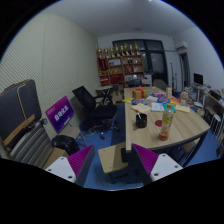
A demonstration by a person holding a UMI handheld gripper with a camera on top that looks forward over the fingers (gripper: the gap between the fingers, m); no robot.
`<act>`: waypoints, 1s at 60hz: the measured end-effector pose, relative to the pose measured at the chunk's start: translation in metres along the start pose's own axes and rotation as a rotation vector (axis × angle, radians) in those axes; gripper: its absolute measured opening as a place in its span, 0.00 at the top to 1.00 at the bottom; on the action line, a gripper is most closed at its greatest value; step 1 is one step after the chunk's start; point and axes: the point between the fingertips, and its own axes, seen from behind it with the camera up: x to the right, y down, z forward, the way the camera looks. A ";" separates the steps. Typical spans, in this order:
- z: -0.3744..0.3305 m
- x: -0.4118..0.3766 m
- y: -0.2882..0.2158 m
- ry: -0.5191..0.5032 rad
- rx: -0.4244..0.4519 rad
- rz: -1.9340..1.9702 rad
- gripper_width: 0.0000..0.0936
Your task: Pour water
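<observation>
My gripper is open, with nothing between its purple pads. It is held high and well back from a round wooden table. On that table stands a tall bottle with yellowish contents, and to its left a dark cup. Several smaller colourful items lie farther back on the table. All of these are far beyond the fingers, up and to the right. Below the fingers, on the blue floor, sits a small light wooden stand.
Black office chairs stand to the left of the table. A purple sign leans by a dark cabinet at the left. Shelves with bottles line the back wall. Blue floor lies between the chairs and the table.
</observation>
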 end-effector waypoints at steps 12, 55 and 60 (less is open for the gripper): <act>-0.002 0.009 0.015 0.072 -0.010 0.002 0.14; 0.247 0.323 -0.002 0.216 0.171 -0.029 0.16; 0.272 0.333 -0.005 0.228 0.202 -0.012 0.19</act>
